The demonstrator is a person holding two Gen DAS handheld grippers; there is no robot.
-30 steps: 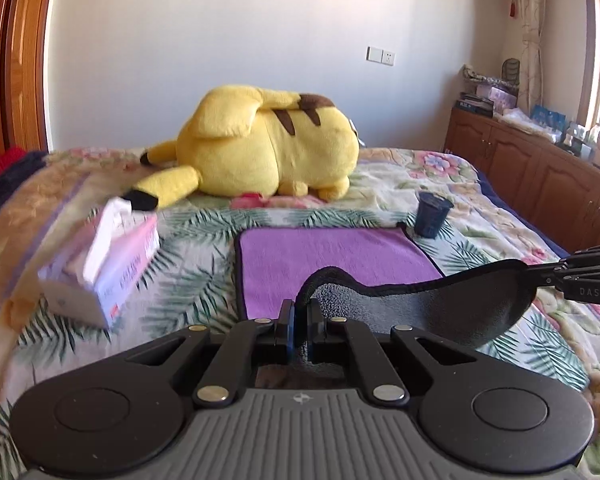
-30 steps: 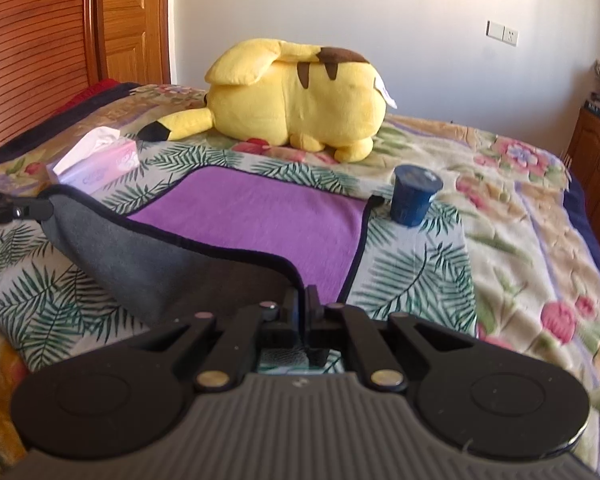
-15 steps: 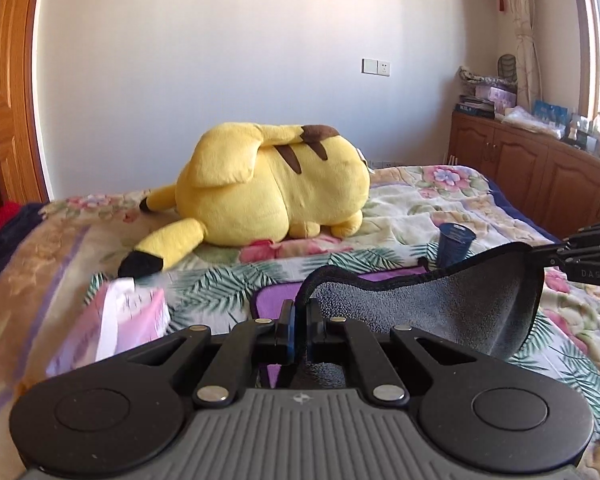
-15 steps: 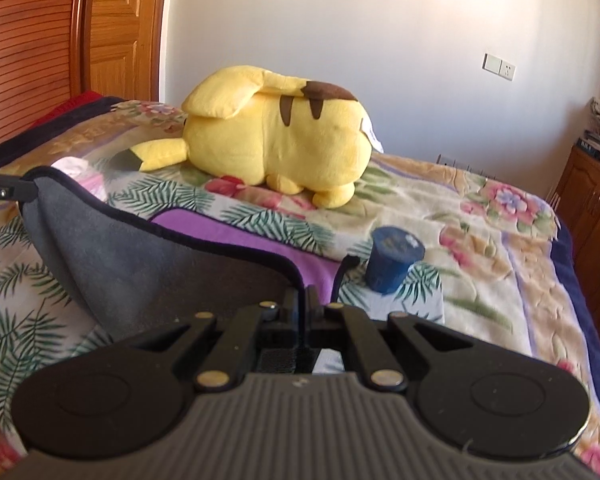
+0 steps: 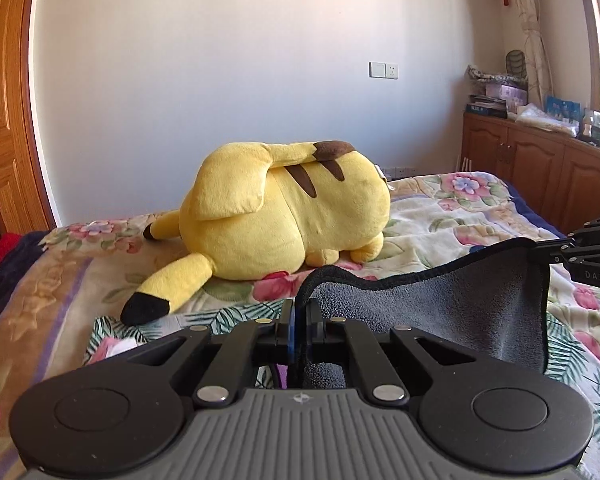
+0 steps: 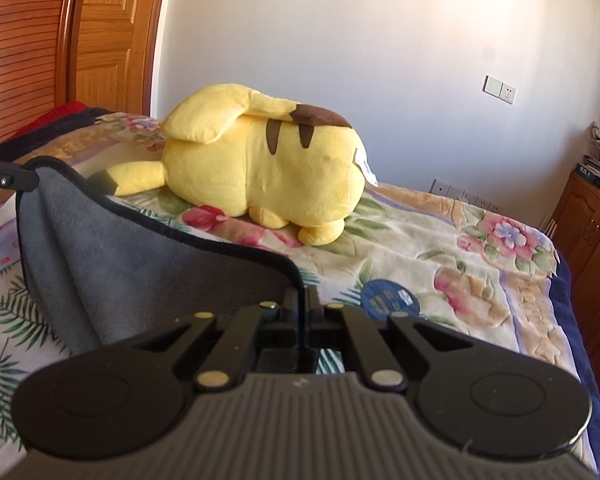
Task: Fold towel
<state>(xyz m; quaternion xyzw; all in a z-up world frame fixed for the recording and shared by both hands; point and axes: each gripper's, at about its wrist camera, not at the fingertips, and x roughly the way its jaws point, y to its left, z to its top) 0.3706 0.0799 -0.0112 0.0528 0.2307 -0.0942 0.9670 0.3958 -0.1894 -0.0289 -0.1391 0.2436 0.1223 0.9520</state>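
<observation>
The towel (image 5: 440,312) shows its grey underside with a dark edge and hangs lifted between both grippers above the bed. My left gripper (image 5: 298,312) is shut on one corner of it. My right gripper (image 6: 302,300) is shut on the other corner; the towel (image 6: 140,264) sags to the left of it. The right gripper also shows at the right edge of the left wrist view (image 5: 588,256). The left gripper shows at the left edge of the right wrist view (image 6: 4,178). The towel's purple side is hidden.
A yellow plush toy (image 5: 284,216) lies on the floral bedspread (image 5: 440,208) just beyond the towel. A dark blue cup (image 6: 388,300) stands right of the right gripper. A tissue box (image 5: 112,346) sits low left. A wooden cabinet (image 5: 540,168) lines the right wall.
Both grippers have risen and moved forward toward the plush toy, carrying the towel's near edge up and over. The purple face has dropped out of sight.
</observation>
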